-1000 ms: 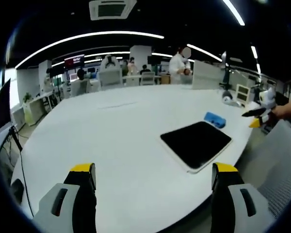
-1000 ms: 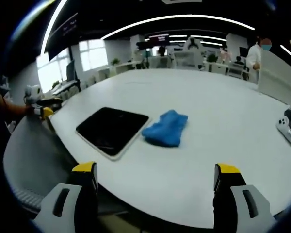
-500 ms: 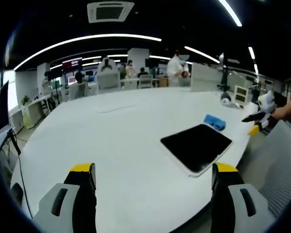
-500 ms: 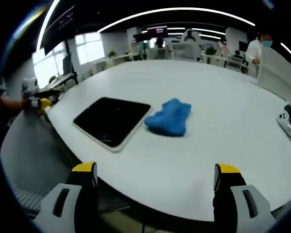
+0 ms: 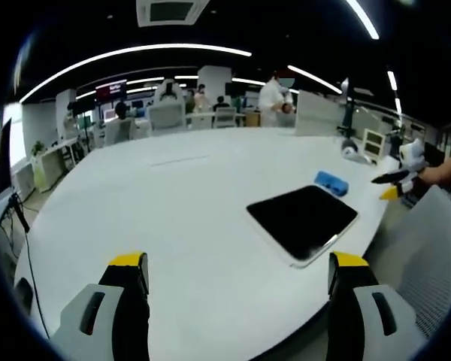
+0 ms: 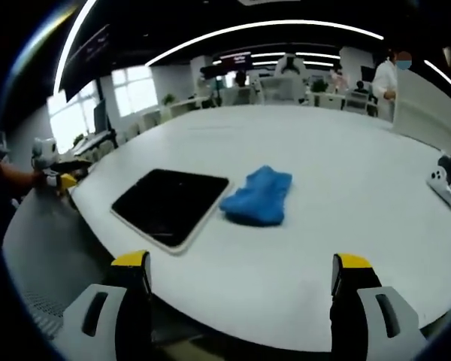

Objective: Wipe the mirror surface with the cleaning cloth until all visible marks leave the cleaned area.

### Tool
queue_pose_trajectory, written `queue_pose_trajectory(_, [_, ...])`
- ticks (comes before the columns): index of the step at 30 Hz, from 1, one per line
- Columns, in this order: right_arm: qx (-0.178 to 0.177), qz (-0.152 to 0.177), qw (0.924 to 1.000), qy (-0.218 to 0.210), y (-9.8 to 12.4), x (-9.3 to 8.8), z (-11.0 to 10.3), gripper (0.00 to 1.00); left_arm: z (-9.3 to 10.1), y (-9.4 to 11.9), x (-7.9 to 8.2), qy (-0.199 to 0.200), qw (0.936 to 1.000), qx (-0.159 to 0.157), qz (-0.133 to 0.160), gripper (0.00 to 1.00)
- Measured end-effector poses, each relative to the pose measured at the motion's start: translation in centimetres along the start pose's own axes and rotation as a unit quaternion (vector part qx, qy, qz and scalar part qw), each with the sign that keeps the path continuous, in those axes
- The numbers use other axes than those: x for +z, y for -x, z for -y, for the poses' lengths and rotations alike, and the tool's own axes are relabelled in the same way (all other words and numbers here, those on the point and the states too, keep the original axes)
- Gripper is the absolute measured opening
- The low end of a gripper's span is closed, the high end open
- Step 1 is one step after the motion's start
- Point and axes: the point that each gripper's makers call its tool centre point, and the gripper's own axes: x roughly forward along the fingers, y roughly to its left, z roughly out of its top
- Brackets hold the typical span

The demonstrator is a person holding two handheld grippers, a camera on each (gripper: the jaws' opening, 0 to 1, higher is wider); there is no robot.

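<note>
In the right gripper view the right gripper (image 6: 240,301) rises from the bottom edge with its yellow-tipped fingers (image 6: 132,263) spread wide and grasping nothing; beyond them, on the white worktop (image 6: 346,195), the dark mirror (image 6: 171,205) lies flat left of centre with the blue cleaning cloth (image 6: 258,196) crumpled just beside its right edge. In the left gripper view the left gripper (image 5: 237,301) is likewise released and empty at the bottom; the mirror lies right of centre and the cloth beyond it; people stand in the upper background.
</note>
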Motion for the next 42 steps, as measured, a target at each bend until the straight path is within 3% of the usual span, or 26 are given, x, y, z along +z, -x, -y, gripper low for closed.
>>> queue_pose_trajectory(7, [-0.009,0.012,0.9998,-0.015,0.2,0.2,0.8,1.00,0.1,-0.3,-0.5,0.003,0.9999,-0.004,-0.015,1.00])
queue_pose_trajectory(12, [0.001,0.005,0.9997,-0.022,0.1,0.0,0.0,1.00,-0.2,-0.1,-0.5,0.007,0.9999,0.001,-0.011,1.00])
queue_pose_trajectory(21, [0.000,0.022,0.9997,-0.013,0.1,0.6,-0.2,1.00,-0.2,0.0,-0.4,0.025,0.9997,0.000,-0.007,1.00])
queue_pose_trajectory(23, [-0.003,0.020,0.9997,-0.013,0.1,0.5,-0.2,1.00,-0.6,0.1,0.1,0.015,0.9998,0.013,0.000,1.00])
queue_pose_trajectory(30, [0.001,0.020,0.9996,-0.021,0.1,0.6,-0.7,1.00,-0.5,0.0,1.1,0.037,0.9993,-0.002,-0.003,0.99])
queue_pose_trajectory(32, [0.002,0.021,0.9995,-0.024,0.1,0.6,-0.6,1.00,-0.5,-0.1,1.6,0.014,0.9999,-0.002,0.004,1.00])
queue_pose_trajectory(39, [0.001,0.022,0.9996,-0.015,-0.1,1.3,-0.4,1.00,-1.1,-0.4,0.9,0.033,0.9994,0.014,0.002,0.99])
queue_pose_trajectory(40, [0.001,0.022,0.9997,-0.013,-0.1,1.3,-0.3,1.00,-1.1,-0.5,0.8,0.031,0.9994,0.015,-0.001,0.99])
queue_pose_trajectory(42, [0.001,0.022,0.9997,-0.011,-0.1,1.3,-0.1,1.00,-0.8,-0.5,0.4,-0.027,0.9995,0.012,-0.011,0.99])
